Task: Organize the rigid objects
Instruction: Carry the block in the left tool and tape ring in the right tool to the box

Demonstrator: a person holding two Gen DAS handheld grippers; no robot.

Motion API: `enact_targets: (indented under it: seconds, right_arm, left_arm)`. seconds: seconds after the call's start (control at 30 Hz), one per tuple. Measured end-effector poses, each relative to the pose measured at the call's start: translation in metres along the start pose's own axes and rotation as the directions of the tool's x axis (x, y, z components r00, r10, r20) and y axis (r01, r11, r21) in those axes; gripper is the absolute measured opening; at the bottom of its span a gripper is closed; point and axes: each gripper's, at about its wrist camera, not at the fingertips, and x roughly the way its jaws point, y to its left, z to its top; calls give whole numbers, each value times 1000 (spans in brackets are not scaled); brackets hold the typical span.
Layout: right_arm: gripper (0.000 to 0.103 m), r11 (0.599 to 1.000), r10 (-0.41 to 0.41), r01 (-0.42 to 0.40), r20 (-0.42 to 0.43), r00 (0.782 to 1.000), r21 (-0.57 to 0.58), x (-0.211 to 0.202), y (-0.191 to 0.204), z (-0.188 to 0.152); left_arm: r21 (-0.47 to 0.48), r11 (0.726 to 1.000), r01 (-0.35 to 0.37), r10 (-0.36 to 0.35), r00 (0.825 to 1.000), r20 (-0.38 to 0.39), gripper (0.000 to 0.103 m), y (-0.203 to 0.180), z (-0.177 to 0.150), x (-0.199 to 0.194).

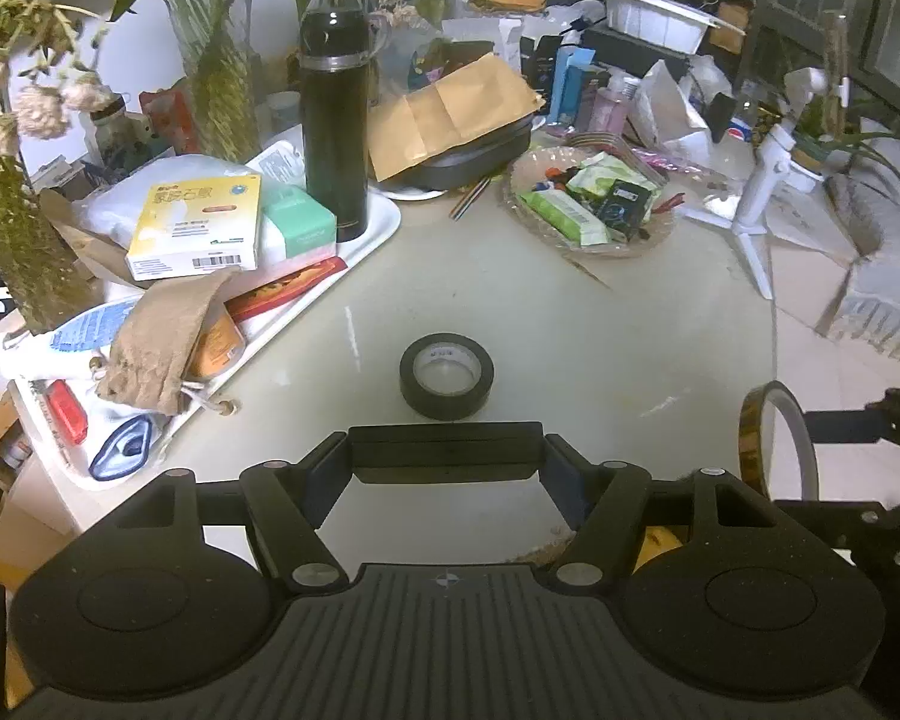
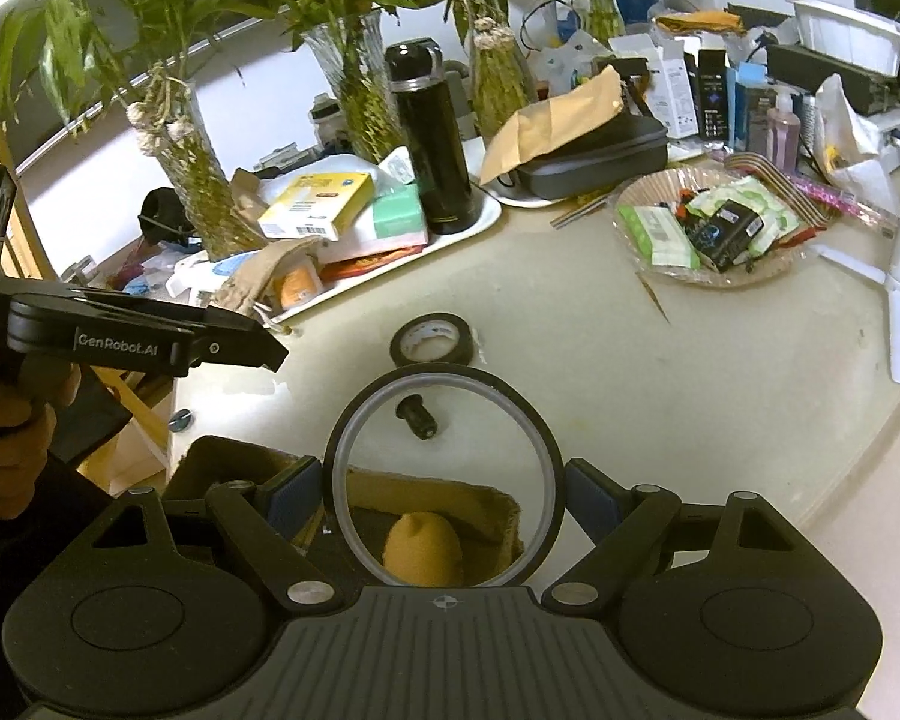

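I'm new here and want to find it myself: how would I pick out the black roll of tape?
Start at the long white tray carrying the tall black flask. On the bare pale tabletop in front of it lies the black roll of tape, flat and alone. Unlike the large thin amber ring gripped by the right hand-held gripper, it is small, thick and black.

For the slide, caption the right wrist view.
Right gripper holds a large tape ring above a cardboard box; black tape roll waits on the table.
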Motion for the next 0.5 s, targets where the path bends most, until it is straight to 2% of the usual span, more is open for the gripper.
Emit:
enact_targets:
  seconds: [0.5]
  right_arm:
    - [88,1000,-23,23,10,1000,-11,-22,12,-9]
  left_arm:
    - [50,995,85,-85,996,-9,68,-8,-32,-33]
